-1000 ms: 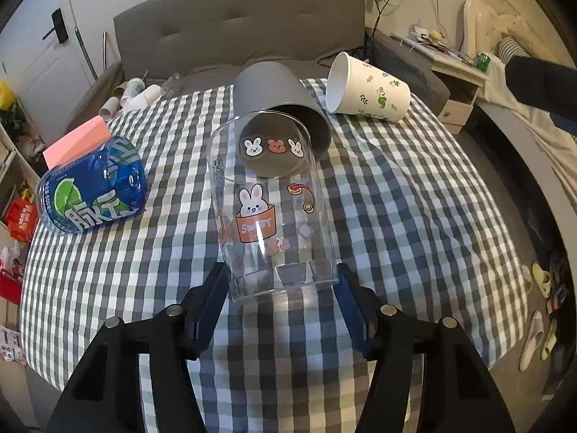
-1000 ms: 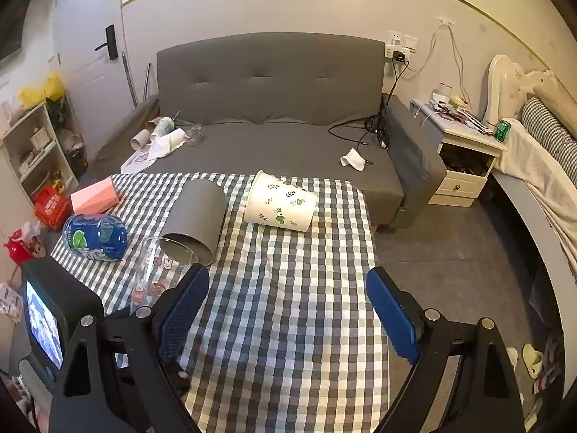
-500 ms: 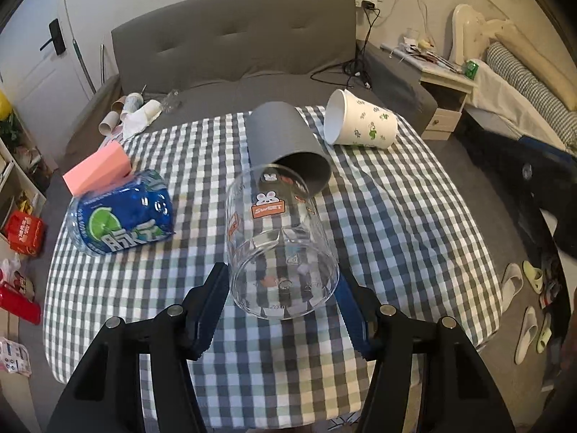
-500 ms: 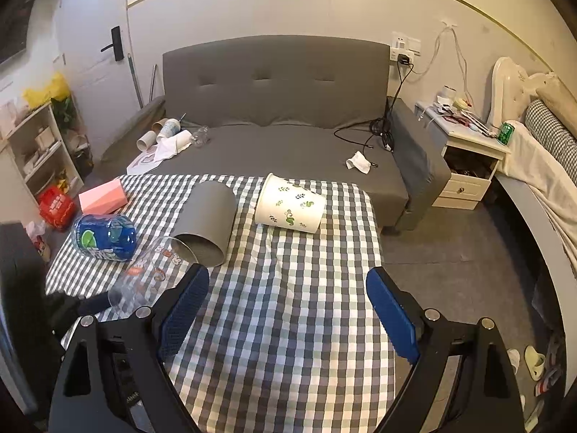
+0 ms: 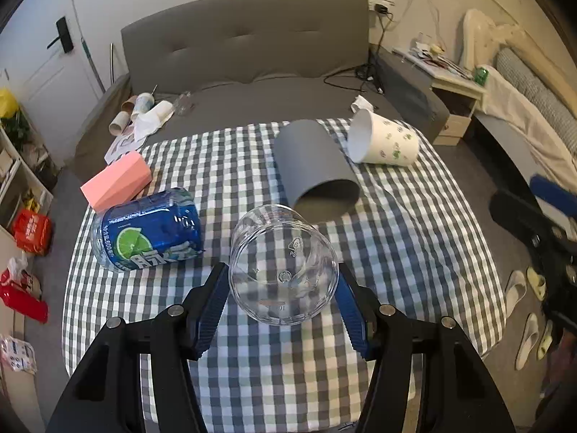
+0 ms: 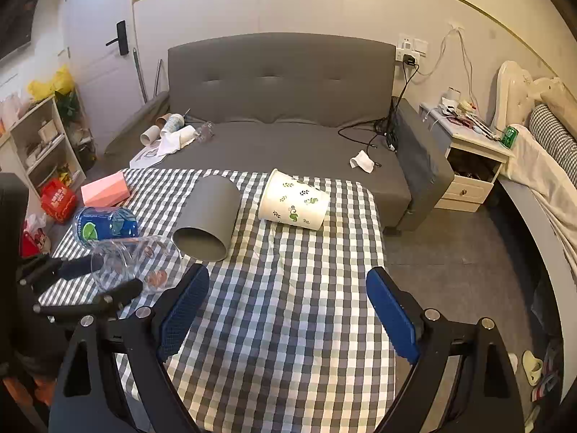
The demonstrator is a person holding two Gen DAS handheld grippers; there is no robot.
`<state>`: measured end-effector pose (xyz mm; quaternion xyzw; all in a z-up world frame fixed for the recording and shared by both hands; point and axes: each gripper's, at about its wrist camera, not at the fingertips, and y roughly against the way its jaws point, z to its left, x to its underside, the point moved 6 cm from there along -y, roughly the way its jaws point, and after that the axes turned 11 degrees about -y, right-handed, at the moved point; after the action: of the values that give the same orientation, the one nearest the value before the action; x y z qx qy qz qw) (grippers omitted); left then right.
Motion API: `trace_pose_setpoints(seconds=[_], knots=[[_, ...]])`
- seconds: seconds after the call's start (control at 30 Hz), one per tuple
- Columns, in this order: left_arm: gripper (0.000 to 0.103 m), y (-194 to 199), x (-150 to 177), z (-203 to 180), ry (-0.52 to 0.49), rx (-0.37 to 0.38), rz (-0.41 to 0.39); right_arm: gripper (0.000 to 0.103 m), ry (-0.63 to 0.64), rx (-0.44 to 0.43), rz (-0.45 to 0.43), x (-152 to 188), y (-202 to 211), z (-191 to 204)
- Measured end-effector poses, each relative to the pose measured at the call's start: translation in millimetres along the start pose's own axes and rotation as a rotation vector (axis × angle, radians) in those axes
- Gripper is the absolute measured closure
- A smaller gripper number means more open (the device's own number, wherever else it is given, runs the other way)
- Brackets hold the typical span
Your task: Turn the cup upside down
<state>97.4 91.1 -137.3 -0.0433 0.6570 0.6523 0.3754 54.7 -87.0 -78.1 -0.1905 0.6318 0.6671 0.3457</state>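
My left gripper (image 5: 283,299) is shut on a clear plastic cup (image 5: 285,263) with cartoon stickers. The cup is held above the checked table (image 5: 414,252), tipped over so its base faces the left wrist camera and its mouth points away and down. In the right wrist view the same cup (image 6: 133,263) shows at the left, tilted between the left gripper's fingers (image 6: 122,290). My right gripper (image 6: 288,315) is open and empty above the table's near right part.
A grey cup (image 5: 313,166) and a white leaf-print cup (image 5: 384,140) lie on their sides at the far part of the table. A blue can (image 5: 148,229) lies at the left beside a pink block (image 5: 115,180). A grey sofa (image 6: 281,108) stands behind the table.
The left gripper has lifted the clear cup and tipped it forward, from upright to base facing the camera. The right gripper has stayed open and nearly still.
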Motion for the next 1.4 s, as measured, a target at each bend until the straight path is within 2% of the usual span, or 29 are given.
trace_pose_setpoints(seconds=[0.2,0.37,0.6,0.67,0.8,1.03,1.13,1.23,1.4], knots=[[0.043,-11.0,-14.3,18.3,0.044,-0.004,0.008,0.014,0.013,0.0,0.003,0.8,-1.4,3.5],[0.043,-19.5,-20.3,29.3,0.05,-0.009,0.023,0.014,0.016,0.006,0.008,1.7,-3.8,3.1],[0.043,-22.8,-25.0,32.1,0.03,-0.011,-0.001,0.014,0.017,0.008,0.016,2.2,-7.2,3.5],[0.04,-23.0,-24.9,30.5,0.01,-0.009,-0.008,0.014,0.018,0.01,0.018,2.8,-8.1,3.4],[0.026,-23.7,-21.8,28.7,-0.009,0.0,-0.007,0.014,0.013,0.012,0.021,1.9,-9.4,3.1],[0.026,-5.2,-12.0,33.6,-0.003,0.021,-0.032,0.014,0.02,0.004,0.01,2.6,-6.9,5.9],[0.026,17.9,-8.5,39.9,0.006,0.007,-0.084,0.014,0.015,-0.015,-0.007,2.1,-2.0,8.1],[0.026,47.2,-7.2,49.3,0.026,-0.023,-0.17,0.014,0.007,-0.041,-0.033,0.6,5.5,12.4],[0.026,91.4,-4.3,68.6,0.056,-0.109,-0.313,0.014,0.013,-0.088,-0.101,-3.5,25.2,28.1]])
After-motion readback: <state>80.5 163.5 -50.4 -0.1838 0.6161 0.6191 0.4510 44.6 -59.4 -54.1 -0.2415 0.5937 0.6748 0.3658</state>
